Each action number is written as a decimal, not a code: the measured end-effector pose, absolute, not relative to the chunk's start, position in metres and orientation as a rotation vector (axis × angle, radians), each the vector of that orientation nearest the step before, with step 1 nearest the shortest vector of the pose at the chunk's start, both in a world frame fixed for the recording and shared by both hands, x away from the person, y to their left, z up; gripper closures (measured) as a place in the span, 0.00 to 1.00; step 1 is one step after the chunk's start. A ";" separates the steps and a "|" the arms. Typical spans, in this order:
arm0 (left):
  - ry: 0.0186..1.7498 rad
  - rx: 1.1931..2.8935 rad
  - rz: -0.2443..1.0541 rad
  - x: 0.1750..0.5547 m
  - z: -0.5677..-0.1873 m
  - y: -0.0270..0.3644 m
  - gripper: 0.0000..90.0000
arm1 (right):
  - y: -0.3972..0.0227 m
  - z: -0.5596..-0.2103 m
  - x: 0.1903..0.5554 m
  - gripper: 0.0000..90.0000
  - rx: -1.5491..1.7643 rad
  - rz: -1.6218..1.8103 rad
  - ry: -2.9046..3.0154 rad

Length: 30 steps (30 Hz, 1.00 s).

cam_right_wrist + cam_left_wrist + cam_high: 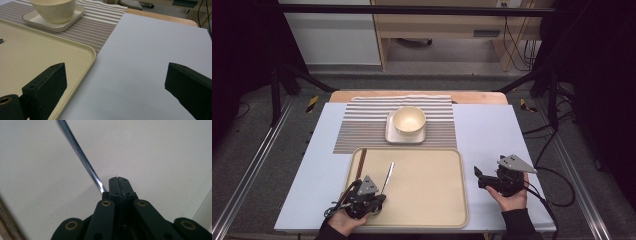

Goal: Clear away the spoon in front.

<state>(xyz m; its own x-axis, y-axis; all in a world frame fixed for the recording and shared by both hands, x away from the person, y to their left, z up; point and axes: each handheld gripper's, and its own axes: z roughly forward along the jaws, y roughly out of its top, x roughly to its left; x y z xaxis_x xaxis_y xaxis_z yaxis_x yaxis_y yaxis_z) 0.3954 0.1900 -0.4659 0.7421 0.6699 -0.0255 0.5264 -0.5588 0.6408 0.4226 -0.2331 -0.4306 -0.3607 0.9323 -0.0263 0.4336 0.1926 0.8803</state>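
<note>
One metal utensil, pinched at handle end by left gripper, jaws fully closed; shaft juts ahead-left over tray, likely mid-transfer toward bowl beyond. Right gripper wide open, empty, parked beside tray.

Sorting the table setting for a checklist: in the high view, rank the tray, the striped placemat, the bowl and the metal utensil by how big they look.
Largest to smallest:
1. tray
2. striped placemat, partly covered, so close to the tray
3. bowl
4. metal utensil, long but thin
</note>
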 end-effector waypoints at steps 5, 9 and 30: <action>0.914 2.298 0.295 0.396 -0.465 0.195 0.99 | -0.233 -0.431 0.423 0.05 1.268 1.104 1.891; 0.926 2.294 0.308 0.398 -0.464 0.197 0.99 | -0.233 -0.431 0.423 0.05 1.271 1.106 1.891; 0.920 2.279 0.372 0.415 -0.467 0.188 0.99 | -0.232 -0.430 0.423 0.05 1.263 1.107 1.894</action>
<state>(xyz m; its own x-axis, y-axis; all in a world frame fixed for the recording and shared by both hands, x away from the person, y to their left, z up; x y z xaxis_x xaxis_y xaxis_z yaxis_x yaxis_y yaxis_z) 0.4154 0.1878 -0.4672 0.7143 0.6995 0.0207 0.5170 -0.5473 0.6582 0.4229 -0.2318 -0.4302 -0.3665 0.9299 -0.0316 0.4290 0.1990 0.8811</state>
